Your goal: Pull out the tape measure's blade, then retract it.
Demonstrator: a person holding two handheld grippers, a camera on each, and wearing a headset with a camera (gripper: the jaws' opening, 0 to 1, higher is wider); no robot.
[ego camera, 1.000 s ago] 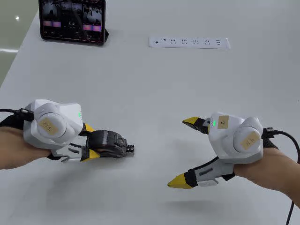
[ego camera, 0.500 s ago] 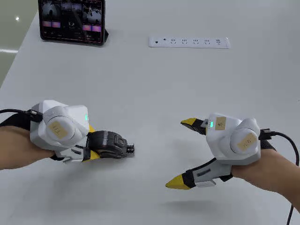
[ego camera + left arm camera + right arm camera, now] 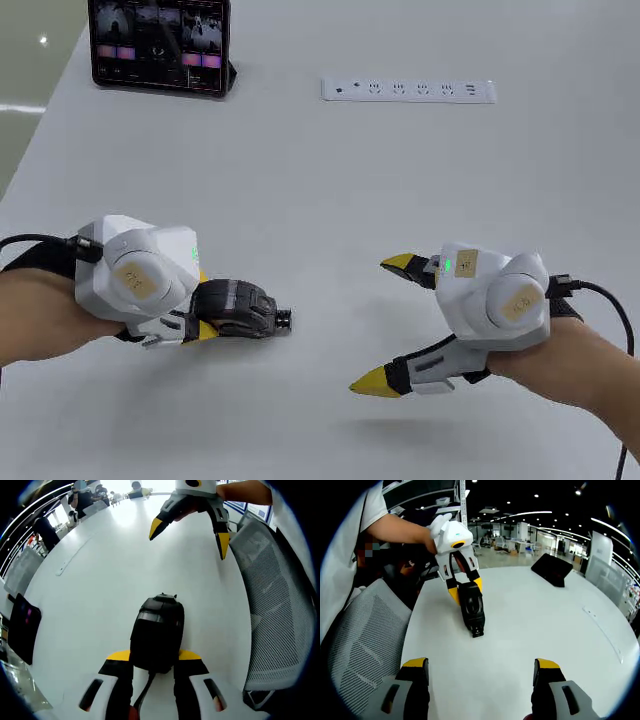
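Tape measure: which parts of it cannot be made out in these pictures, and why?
- Blade: hidden inside the tape measure's case; a small dark tip shows at its mouth, head view.
- Rear of the case: left gripper view, covered by the left gripper's jaws.
- Print on the case: too dark and small in every view.

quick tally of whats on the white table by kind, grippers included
grippers: 2 (left gripper shut on the tape measure, right gripper open)
tape measure: 1
tablet: 1
power strip: 1
total: 5
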